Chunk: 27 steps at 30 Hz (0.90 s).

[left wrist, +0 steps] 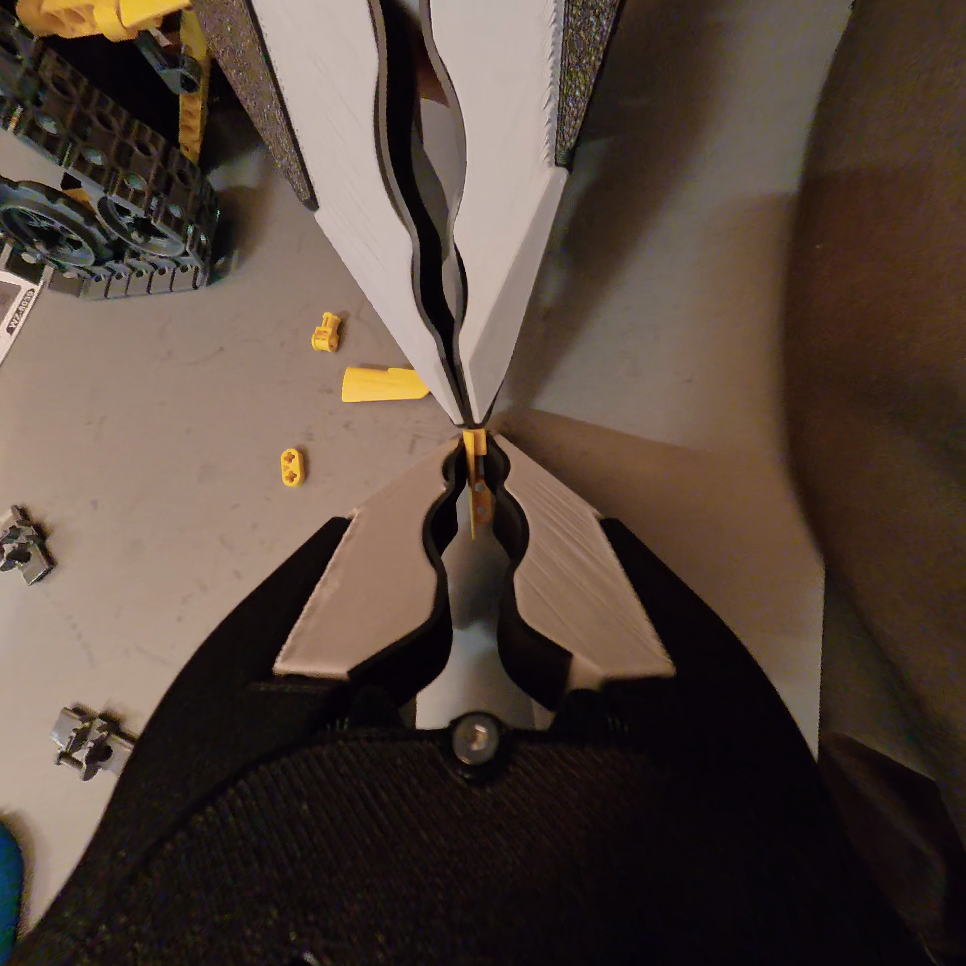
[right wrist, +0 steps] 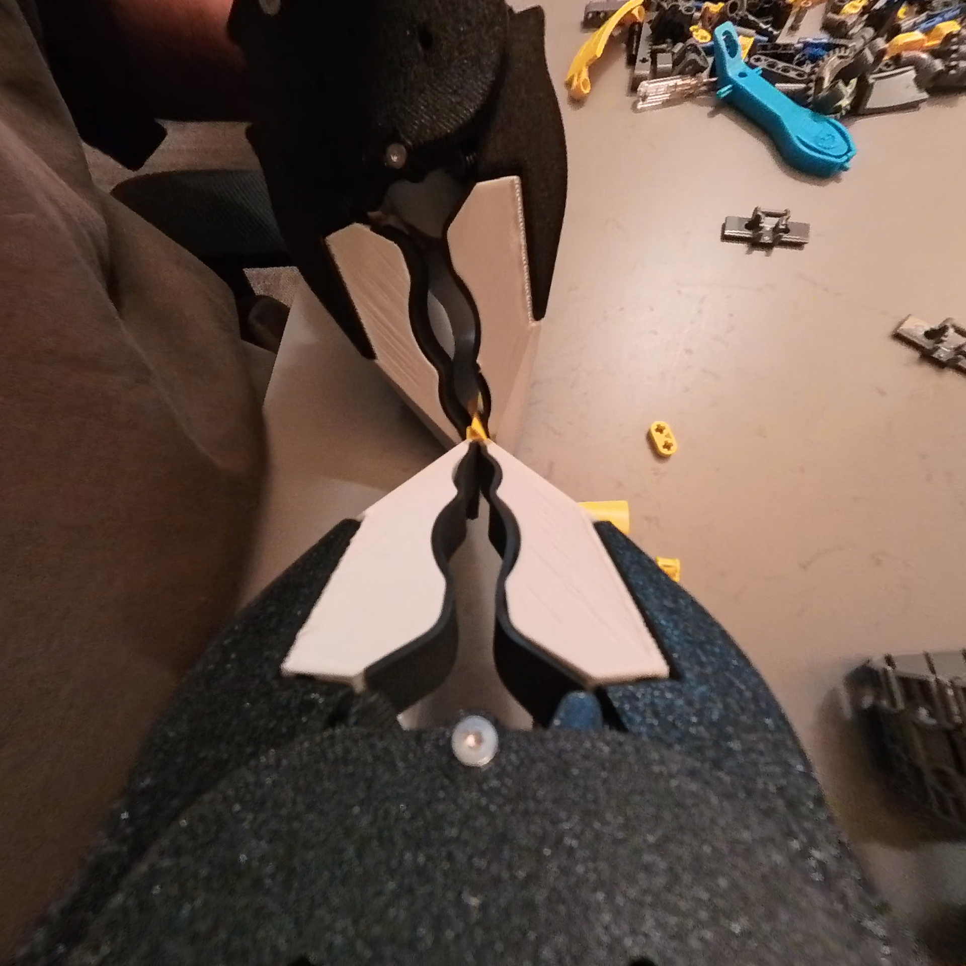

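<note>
Left hand-held gripper (left wrist: 474, 444), fingers pressed together, pinches a thin yellow building-toy piece (left wrist: 478, 486) at its tips. Right hand-held gripper (right wrist: 476, 455), also closed, meets it tip to tip at the same piece, above the grey surface (left wrist: 157, 418) edge. A small yellow two-hole link (left wrist: 294, 467) lies at 9 o'clock; a tracked toy vehicle (left wrist: 99, 183) sits at 10 o'clock.
</note>
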{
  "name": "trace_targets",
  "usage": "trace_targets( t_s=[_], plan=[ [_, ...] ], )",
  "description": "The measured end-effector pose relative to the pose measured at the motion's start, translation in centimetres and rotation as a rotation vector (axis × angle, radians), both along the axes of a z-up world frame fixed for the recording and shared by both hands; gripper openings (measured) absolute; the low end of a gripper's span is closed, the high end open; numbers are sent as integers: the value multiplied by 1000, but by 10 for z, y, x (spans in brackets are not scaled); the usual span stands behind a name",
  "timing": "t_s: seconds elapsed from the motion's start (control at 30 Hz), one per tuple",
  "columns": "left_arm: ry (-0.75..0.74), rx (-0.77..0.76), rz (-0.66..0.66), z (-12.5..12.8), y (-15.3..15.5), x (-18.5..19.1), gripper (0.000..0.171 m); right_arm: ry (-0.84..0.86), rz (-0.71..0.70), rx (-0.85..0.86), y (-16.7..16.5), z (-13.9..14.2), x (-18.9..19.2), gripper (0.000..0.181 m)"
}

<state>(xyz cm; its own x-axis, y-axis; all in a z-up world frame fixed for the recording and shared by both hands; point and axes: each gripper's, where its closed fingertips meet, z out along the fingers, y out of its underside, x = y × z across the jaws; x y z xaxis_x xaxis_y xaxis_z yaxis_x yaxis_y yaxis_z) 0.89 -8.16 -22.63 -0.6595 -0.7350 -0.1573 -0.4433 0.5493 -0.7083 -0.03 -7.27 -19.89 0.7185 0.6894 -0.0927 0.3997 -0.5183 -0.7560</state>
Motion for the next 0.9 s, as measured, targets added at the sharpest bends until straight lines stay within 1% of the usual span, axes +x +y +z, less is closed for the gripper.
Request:
trace_targets(
  t_s=[0.1,0.23,0.33,0.4,0.5,0.63,0.73,0.83,0.9],
  plan=[
    [12,-16,5,0,0,0,3,0,-50,19,2,3,8,0],
    [16,-20,5,0,0,0,4,69,-102,30,-4,14,19,22],
    [23,-29,2,0,0,0,3,96,-120,32,-13,12,22,31],
    [31,-39,-2,0,0,0,4,106,-118,39,-17,8,20,32],
    [39,-49,-7,0,0,0,3,95,-126,78,-17,3,18,30],
    [32,-42,-10,0,0,-1,3,58,-120,142,-13,6,17,18],
    [34,-44,-12,0,0,-1,4,21,-101,140,-12,1,15,16],
    [34,-43,-13,0,0,-1,4,-2,-83,175,-11,3,13,5],
    [33,-42,-13,0,0,-1,4,-8,-69,174,-12,2,11,4]
  ],
)
